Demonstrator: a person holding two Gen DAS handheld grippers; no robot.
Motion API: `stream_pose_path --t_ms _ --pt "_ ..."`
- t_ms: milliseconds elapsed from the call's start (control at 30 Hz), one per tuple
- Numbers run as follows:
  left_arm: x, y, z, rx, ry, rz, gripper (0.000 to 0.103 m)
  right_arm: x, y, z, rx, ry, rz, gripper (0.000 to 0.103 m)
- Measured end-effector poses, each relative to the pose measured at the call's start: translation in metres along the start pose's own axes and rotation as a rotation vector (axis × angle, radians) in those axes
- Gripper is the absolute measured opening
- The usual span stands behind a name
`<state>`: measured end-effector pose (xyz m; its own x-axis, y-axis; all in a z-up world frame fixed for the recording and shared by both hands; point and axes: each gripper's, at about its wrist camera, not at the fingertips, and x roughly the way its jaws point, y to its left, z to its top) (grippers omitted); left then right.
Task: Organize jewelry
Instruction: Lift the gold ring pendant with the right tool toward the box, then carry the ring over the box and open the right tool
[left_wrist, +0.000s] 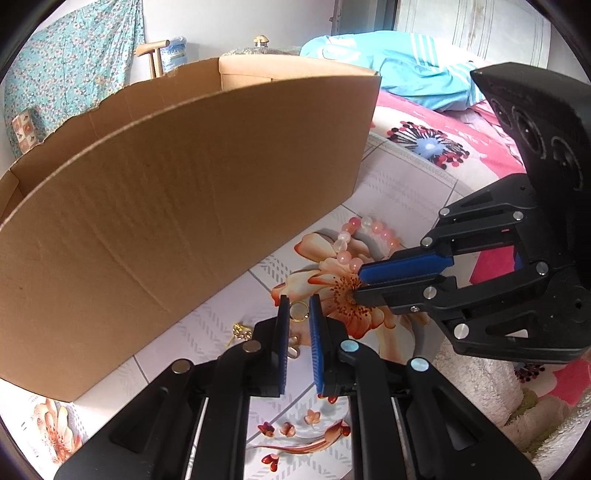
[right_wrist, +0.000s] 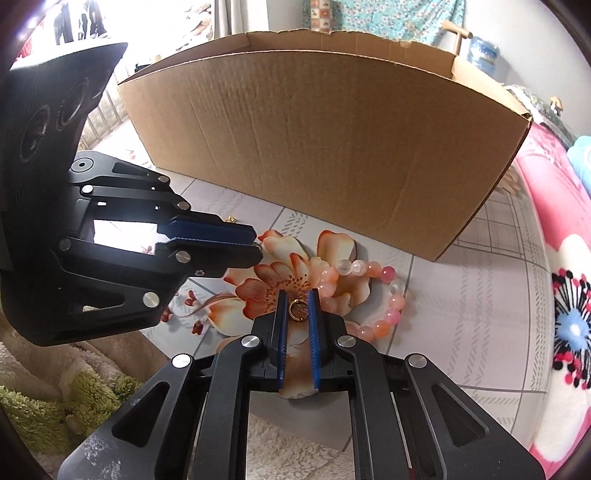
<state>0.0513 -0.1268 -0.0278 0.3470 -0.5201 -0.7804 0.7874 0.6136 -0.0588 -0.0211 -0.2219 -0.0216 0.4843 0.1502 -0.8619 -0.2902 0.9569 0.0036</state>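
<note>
In the left wrist view my left gripper is shut on a small gold ring held between its blue pads, just above the floral sheet. My right gripper reaches in from the right, with its tips over the printed flower. The right wrist view shows that right gripper shut on another gold ring, whose edges touch both pads. A pink and white bead bracelet lies just right of it, also visible as the bracelet. Small gold earrings lie by the box. The left gripper comes in from the left.
A large open cardboard box stands right behind the jewelry, its near wall tall and close. The floral bedsheet covers the bed. A fluffy blanket lies at the near edge, and blue clothing sits farther back.
</note>
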Motion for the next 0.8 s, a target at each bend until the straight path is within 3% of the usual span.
stream_pose_path --t_ms 367,567,700,800 --pt "-0.03 -0.002 0.002 -0.021 -0.068 0.005 0.01 -0.032 -0.002 -0.003 0.02 -0.075 0.006 0.008" --pt "-0.082 0.001 0.015 -0.046 -0.194 -0.006 0.01 -0.074 0.003 0.011 0.035 -0.211 0.035 0.008" --pt "-0.115 0.01 0.029 -0.054 -0.289 0.022 0.01 -0.1 0.003 0.033 0.057 -0.316 0.07 0.009" --pt "-0.126 0.022 0.041 -0.069 -0.318 0.052 0.01 -0.107 -0.006 0.057 0.075 -0.363 0.104 0.009"
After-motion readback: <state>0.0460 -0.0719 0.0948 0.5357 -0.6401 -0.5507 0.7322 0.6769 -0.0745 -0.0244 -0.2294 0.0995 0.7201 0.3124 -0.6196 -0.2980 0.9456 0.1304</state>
